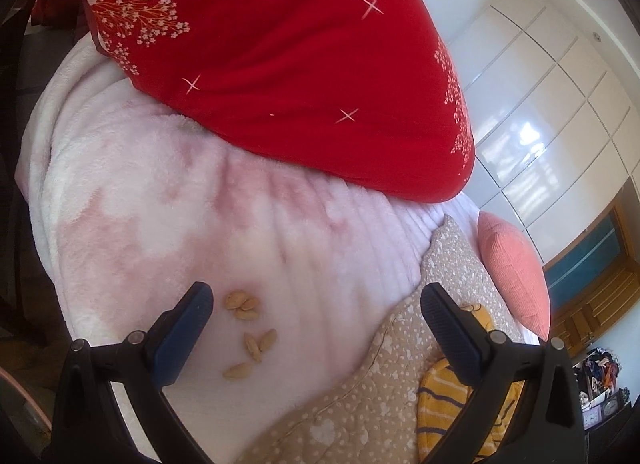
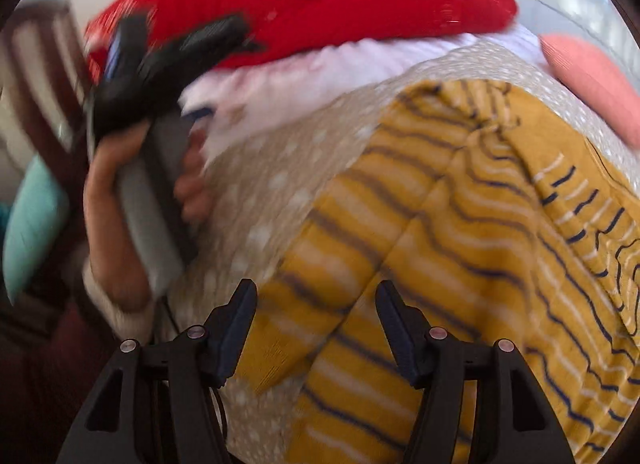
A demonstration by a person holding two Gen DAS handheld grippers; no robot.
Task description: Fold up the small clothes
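We see the left gripper (image 1: 316,298) with its jaws spread wide and nothing between them, hanging over a pink blanket (image 1: 160,199) where a few nuts (image 1: 244,304) lie scattered. A red quilt (image 1: 272,63) with white blossoms is heaped beyond, and a coral pillow (image 1: 516,268) sits at the right.

The garment (image 2: 460,223) — mustard yellow with dark and white stripes — lies crumpled on a beige dotted bedspread (image 2: 272,191). The right gripper (image 2: 316,300) hovers above its near edge, jaws roughly half open and gripping nothing, though the cloth looks to lie just under the tips; the blur leaves that unsure. The left hand (image 2: 120,199) holds its tool at the left.

No writing or label is legible anywhere.
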